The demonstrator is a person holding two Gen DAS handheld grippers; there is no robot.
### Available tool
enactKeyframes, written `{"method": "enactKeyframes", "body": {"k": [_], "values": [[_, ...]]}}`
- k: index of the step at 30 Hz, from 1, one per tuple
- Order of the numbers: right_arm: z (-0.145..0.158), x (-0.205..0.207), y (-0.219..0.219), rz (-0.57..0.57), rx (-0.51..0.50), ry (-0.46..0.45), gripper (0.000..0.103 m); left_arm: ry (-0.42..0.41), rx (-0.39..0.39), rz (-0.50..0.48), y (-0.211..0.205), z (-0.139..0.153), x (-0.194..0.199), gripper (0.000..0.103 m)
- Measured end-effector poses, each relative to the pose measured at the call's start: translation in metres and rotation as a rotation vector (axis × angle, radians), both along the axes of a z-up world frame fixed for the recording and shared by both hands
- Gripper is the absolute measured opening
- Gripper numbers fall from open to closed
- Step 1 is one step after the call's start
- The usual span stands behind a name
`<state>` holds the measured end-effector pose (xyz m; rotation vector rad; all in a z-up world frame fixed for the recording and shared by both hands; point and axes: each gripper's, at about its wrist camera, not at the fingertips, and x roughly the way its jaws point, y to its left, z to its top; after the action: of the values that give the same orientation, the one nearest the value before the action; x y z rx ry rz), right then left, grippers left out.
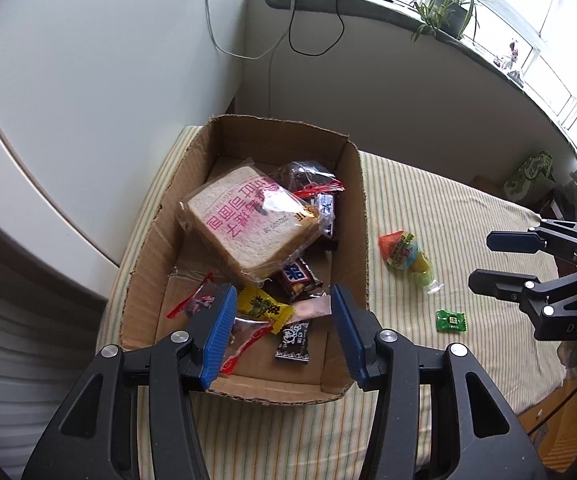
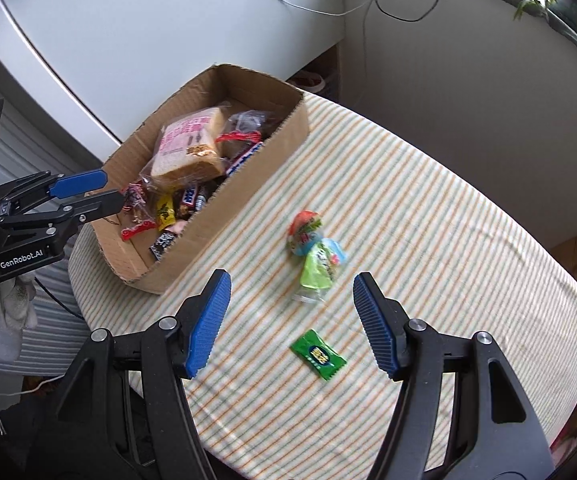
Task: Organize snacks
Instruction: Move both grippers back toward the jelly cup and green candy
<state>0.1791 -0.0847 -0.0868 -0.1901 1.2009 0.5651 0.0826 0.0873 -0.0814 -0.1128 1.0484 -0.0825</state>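
Presently the left tool (image 1: 280, 330) hangs wide open and empty above the corrugated cardboard box (image 1: 362, 216) of wrapped snacks. Right tool (image 2: 290, 326), equally open, holds nothing over the striped cloth surface (image 2: 428, 216), near a crinkled green candy (image 2: 319, 354).

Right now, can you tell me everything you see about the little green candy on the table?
The green candy is a small flat sweet in a shiny, plastic-looking green wrapper with crimped, zigzag ends and a dark label with yellow writing in the middle. It looks sealed and lies flat on the striped tablecloth, outside the cardboard box. Nothing touches it; the open right claw hangs around it, and the jelly cup snack lies apart, farther off.
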Motion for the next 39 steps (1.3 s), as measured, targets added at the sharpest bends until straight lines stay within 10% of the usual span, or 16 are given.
{"method": "enactKeyframes", "body": {"k": [32,39], "values": [[-0.059,-0.031,-0.068,0.014,0.022,0.092,0.066,0.115,-0.137,-0.147,-0.118,-0.036,0.028,0.048],[-0.069,-0.033,-0.07,0.027,0.045,0.105,0.066,0.141,-0.15,-0.148,-0.131,-0.053,0.038,0.031]]}}
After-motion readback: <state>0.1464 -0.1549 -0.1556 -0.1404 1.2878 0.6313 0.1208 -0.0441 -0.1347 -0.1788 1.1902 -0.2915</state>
